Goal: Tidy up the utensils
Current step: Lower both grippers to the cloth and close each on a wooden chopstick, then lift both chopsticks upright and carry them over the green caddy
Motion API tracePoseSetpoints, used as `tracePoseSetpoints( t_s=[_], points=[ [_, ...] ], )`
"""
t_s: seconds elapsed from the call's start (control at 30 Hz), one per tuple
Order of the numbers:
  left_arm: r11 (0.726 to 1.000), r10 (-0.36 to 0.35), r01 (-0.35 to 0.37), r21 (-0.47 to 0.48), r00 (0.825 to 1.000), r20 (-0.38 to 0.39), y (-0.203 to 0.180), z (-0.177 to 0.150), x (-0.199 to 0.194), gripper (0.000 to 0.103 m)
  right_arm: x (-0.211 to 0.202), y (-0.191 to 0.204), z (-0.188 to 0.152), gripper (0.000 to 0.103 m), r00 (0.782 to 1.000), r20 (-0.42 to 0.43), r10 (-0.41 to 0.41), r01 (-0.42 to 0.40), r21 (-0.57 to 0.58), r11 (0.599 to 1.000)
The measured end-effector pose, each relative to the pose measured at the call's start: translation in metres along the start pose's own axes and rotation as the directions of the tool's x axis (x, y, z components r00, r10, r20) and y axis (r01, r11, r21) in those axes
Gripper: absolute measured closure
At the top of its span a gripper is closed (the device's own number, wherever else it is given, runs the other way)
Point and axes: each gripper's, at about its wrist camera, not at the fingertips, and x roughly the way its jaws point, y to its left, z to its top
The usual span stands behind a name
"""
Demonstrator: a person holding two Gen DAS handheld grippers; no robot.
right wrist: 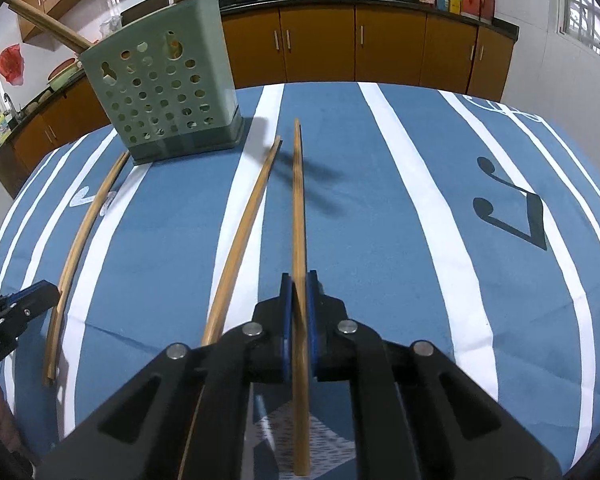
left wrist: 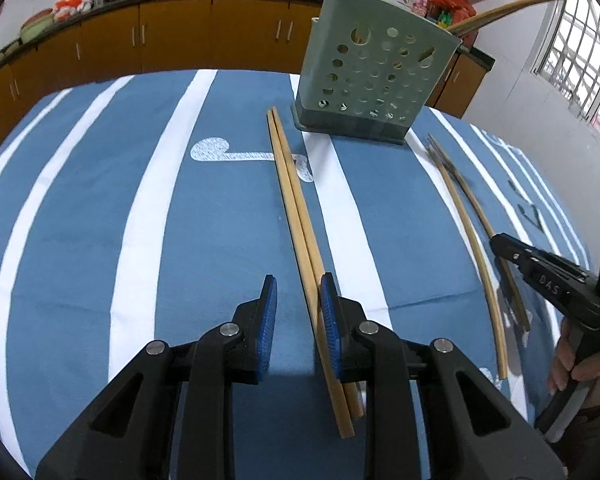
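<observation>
Right hand-held gripper clamped on one chopstick, left one not gripping yet.

Your right hand-held gripper (right wrist: 296, 292) is pinched together on a single chopstick (right wrist: 299, 216) that runs far out ahead of its tips; held this near one end, it may pivot and miss the perforated holder (right wrist: 160, 100) off to its front-left. Your left hand-held gripper (left wrist: 298, 300) stands apart, the chopstick pair (left wrist: 296, 208) on the desk (left wrist: 100, 220) hugging its right pad; closing off-centre may catch just one.

Right hand-held gripper (right wrist: 298, 312) is clamped shut; left hand-held gripper (left wrist: 298, 316) stands apart.
</observation>
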Motion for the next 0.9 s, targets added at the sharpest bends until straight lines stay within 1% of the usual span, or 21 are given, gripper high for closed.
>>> tracePoseSetpoints(
  t_s=[0.07, 0.13, 0.27, 0.4, 0.43, 0.47, 0.53, 0.6, 0.67, 0.8, 0.9],
  points=[
    [1.0, 0.021, -0.021, 0.001, 1.0, -0.003, 0.001, 0.001, 0.001, 0.08, 0.0, 0.001, 0.0, 0.095, 1.0, 0.0, 0.0, 0.0, -0.002, 1.0],
    [0.999, 0.037, -0.037, 0.004, 0.999, -0.006, 0.002, 0.002, 0.003, 0.082, 0.0, 0.0, -0.001, 0.095, 1.0, 0.001, 0.001, -0.001, -0.003, 1.0],
    [0.996, 0.078, -0.077, 0.047, 0.997, -0.005, -0.005, 0.002, 0.004, 0.082, -0.001, 0.001, -0.002, 0.095, 1.0, 0.003, -0.004, 0.004, -0.006, 1.0],
    [0.996, 0.077, -0.077, 0.042, 0.997, -0.004, -0.009, 0.005, 0.007, 0.082, -0.003, 0.002, -0.004, 0.094, 1.0, 0.006, -0.005, 0.005, -0.014, 1.0],
    [0.996, 0.085, -0.085, 0.041, 0.996, 0.0, -0.01, 0.006, 0.008, 0.084, -0.003, 0.003, -0.004, 0.094, 1.0, 0.009, -0.008, 0.008, -0.019, 1.0],
    [0.994, 0.099, -0.099, 0.04, 0.995, 0.004, -0.01, 0.007, 0.009, 0.089, -0.003, 0.003, -0.004, 0.094, 1.0, 0.01, -0.008, 0.008, -0.021, 1.0],
    [0.991, 0.127, -0.127, 0.04, 0.992, 0.013, -0.01, 0.008, 0.011, 0.095, -0.003, 0.003, -0.004, 0.094, 1.0, 0.01, -0.007, 0.007, -0.025, 1.0],
    [0.991, 0.133, -0.133, 0.021, 0.991, 0.014, -0.004, 0.01, 0.011, 0.096, -0.002, 0.003, -0.003, 0.094, 1.0, 0.011, -0.004, 0.004, -0.024, 1.0],
    [0.988, 0.154, -0.154, 0.006, 0.988, 0.015, 0.003, 0.012, 0.012, 0.096, -0.001, 0.002, -0.002, 0.095, 1.0, 0.013, -0.002, 0.002, -0.022, 1.0],
    [0.979, 0.196, -0.195, -0.059, 0.98, 0.013, 0.031, 0.019, 0.01, 0.096, 0.002, -0.001, 0.003, 0.095, 1.0, 0.019, -0.016, 0.017, -0.012, 1.0],
    [0.977, 0.192, -0.19, -0.097, 0.981, 0.015, 0.048, 0.021, 0.007, 0.096, 0.005, -0.008, 0.008, 0.095, 0.999, 0.025, -0.032, 0.032, 0.009, 0.999]
  ],
)
